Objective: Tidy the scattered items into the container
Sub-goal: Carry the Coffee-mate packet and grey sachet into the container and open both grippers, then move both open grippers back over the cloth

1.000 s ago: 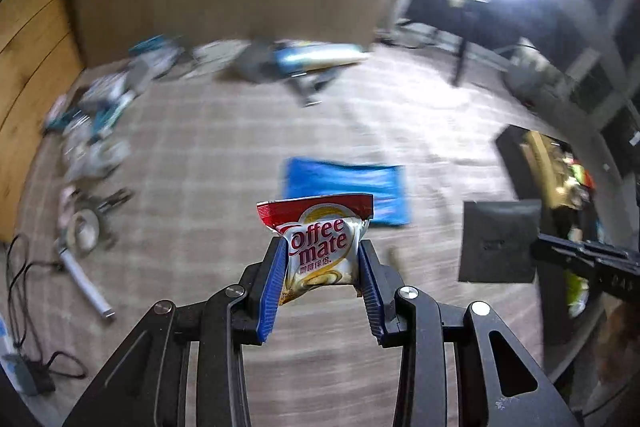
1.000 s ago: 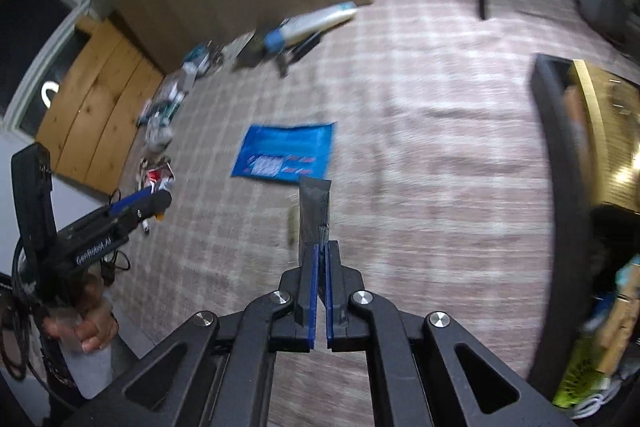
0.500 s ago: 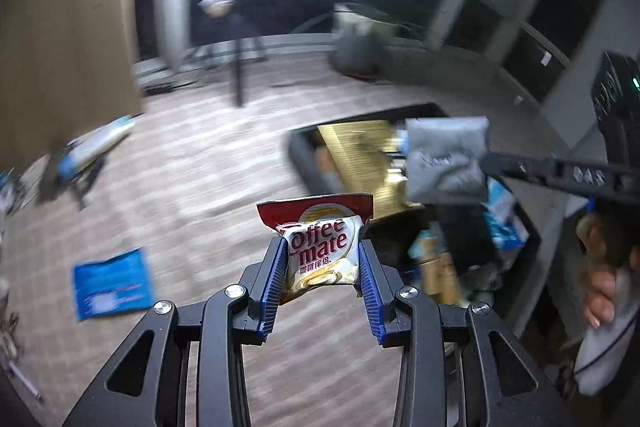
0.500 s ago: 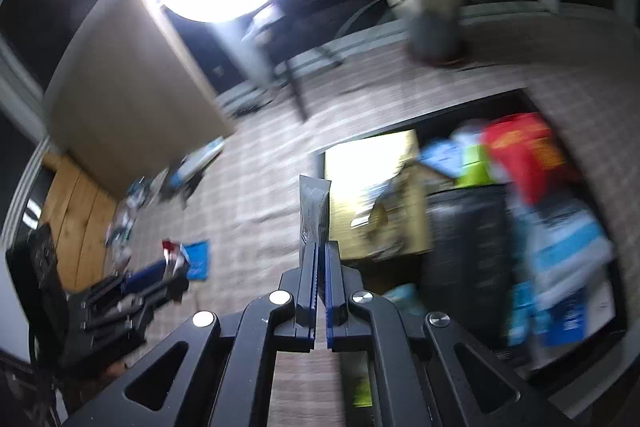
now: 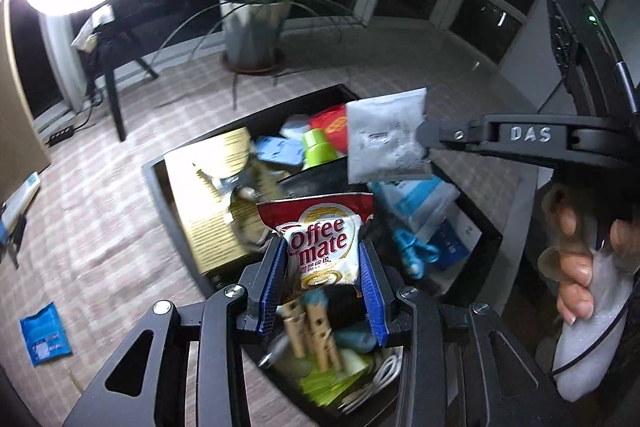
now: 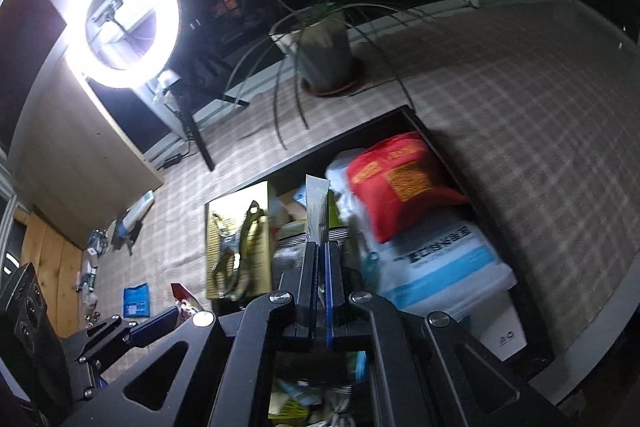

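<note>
L gripper [image 5: 323, 267]: jaws opening, creamer sachet [image 5: 322, 247] between the blue pads, upright, long axis up-down, red top edge up, label facing cam. It hangs over the near part of the bin [image 5: 154, 179].

R gripper [image 6: 319, 281]: jaws together, clamped on a grey sachet [image 6: 317, 213]. From its own cam the sachet is edge-on, long axis straight ahead along the fingers. In L view the flat face shows, held by its right edge, over the bin's far-right part.

Bin: black, rectangular, on the checked floor [image 6: 520, 99], crowded w/ gold box [image 5: 212, 195], red pack [image 6: 400, 183], white-blue pack [image 6: 440, 267], clothespins [image 5: 312, 331]. Little bare room inside. Floor around the rim open; blue packet [image 5: 46, 333] lies well apart to the left. Plant pot [image 6: 326, 59] beyond the far rim.
</note>
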Motion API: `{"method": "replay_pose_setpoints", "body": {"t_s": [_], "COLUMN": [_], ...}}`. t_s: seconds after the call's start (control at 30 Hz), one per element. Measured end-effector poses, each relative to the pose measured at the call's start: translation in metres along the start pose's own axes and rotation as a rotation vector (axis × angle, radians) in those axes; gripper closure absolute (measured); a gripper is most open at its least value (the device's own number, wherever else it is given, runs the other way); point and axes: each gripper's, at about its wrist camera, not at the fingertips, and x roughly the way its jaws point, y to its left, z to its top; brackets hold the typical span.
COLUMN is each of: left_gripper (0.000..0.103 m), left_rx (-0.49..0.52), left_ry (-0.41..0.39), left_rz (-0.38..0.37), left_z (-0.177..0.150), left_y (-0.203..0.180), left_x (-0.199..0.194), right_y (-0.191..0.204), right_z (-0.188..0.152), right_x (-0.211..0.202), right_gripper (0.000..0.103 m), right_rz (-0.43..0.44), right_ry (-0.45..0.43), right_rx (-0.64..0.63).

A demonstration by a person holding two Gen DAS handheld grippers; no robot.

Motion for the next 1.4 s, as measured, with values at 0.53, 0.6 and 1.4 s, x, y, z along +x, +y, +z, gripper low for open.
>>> {"method": "replay_pose_setpoints", "body": {"t_s": [0.53,0.6,1.4], "left_gripper": [0.038,0.038,0.039], "left_rx": [-0.094,-0.117,-0.686], "left_ry": [-0.012,-0.011,0.0], "left_rz": [0.038,0.053,0.435], "left_z": [-0.012,-0.019,-0.211], "left_y": [0.043,0.058,0.343], "left_x": [-0.025,-0.032,-0.181], "right_y": [0.024,0.037,0.303], "right_z": [-0.003,-0.006,-0.08], "right_x": [0.003,0.007,0.118], "right_gripper": [0.057,0.057,0.048], "right_rz": [-0.01,0.002,0.203], "right_ry": [0.013,0.024,0.27], "right_rx": [-0.071,-0.092,-0.616]}}
